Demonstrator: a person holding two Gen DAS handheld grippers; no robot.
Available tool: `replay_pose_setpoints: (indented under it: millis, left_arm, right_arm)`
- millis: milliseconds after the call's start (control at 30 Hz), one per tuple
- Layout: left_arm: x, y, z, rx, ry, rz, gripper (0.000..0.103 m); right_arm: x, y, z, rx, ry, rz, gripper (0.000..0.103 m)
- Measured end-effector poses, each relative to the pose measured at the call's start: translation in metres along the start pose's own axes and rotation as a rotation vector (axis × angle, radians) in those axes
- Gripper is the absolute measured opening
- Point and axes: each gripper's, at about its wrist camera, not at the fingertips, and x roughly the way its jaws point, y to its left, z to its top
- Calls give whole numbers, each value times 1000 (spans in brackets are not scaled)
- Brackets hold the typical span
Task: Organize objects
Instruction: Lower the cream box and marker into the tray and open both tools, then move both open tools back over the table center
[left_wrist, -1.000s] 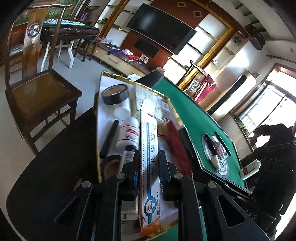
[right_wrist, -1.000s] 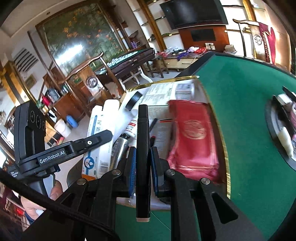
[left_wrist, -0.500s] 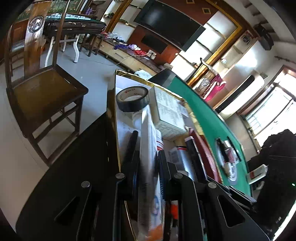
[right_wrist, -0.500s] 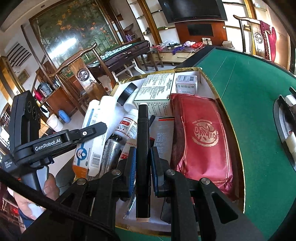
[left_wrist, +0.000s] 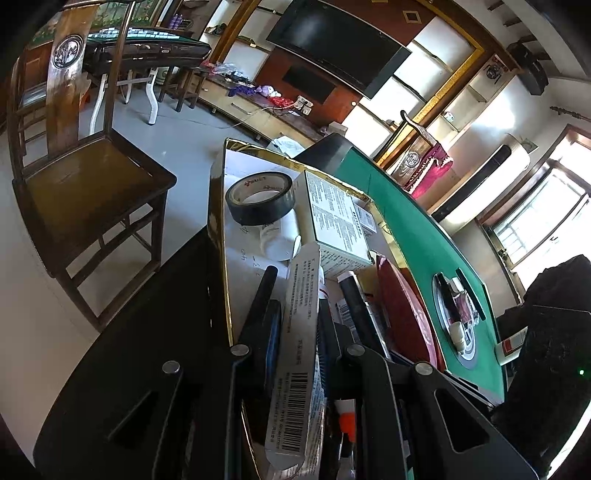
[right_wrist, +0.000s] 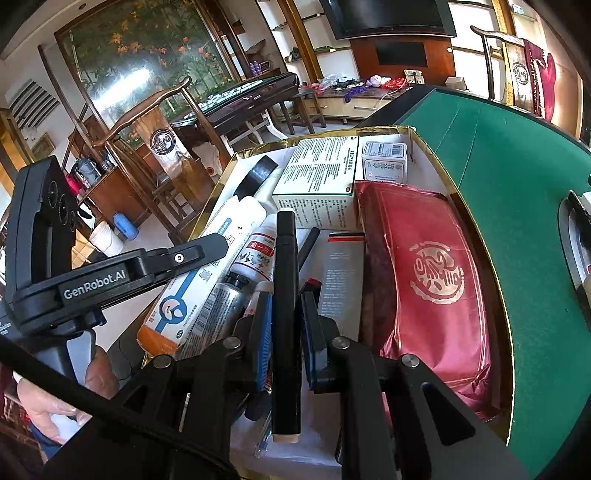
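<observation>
My left claw (left_wrist: 295, 332) is clamped on a long, flat white carton (left_wrist: 295, 350), thin cardboard printed with small text and a barcode, held on edge over the near end of the gold-rimmed tray (left_wrist: 218, 206). My right claw (right_wrist: 286, 321) is closed on a slim black stick (right_wrist: 285, 295), matte and square-sectioned with a pale tip at its near end, and it hangs over the same tray.

The tray is a shallow rectangular box with shiny gold foil walls and a white floor, sitting on the green felt counter (right_wrist: 498, 147). It is crowded. At its far end a roll of glossy black tape (left_wrist: 260, 197) leans on a white plastic bottle (left_wrist: 279, 236). Beside them lies a large white box (right_wrist: 317, 177) covered in fine print, and just past it a small white box (right_wrist: 386, 160) with a barcode. Along the right side stretches a dark red foil pouch (right_wrist: 424, 280), crinkled, with a gold seal printed on it. Nearer me I see a white bottle with a red label (right_wrist: 258, 254), a silvery metal tube (right_wrist: 225, 306) beside it, and a narrow grey-white carton (right_wrist: 341, 277) lying flat against the pouch.

On the counter, apart from the tray, sits a round dark dish (left_wrist: 458, 321) holding a few small items I cannot make out.
</observation>
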Motion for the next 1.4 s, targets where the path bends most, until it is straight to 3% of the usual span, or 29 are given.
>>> replay_pose_setpoints:
  millis: [200,467,633,800,967,1133,1300,1400]
  left_arm:
    - [-9,-5,-2,1,-6,-5,17]
    - [-27,-28,-5,39,-29,-7,17]
    - [-41,-70,-9,111,-48,-31,17]
    - [-36,-135,-24,219,-12,-89,27]
    - [-8,-204,-40,288,90,-167,27]
    - [47,-259,-58,317,233,-139,27]
    - [111,-282,-63,208,358,-67,27]
    - [132,-283,-61,109,354,-27,27]
  right_arm:
    - [-3,1,0,1,7,10,16]
    - [-36,-6,-4,-1,-58,30,16]
    - [-75,-39,-13,53,-109,16,16]
    - [-124,-91,-28,106,-167,-57,20]
    - [-168,-148,-46,177,-210,-137,23]
    - [-208,-205,-66,253,-253,-195,23]
    - [-243,-241,-76,346,-319,-174,25]
    - [-259,-247,-78,341,-350,-161,31]
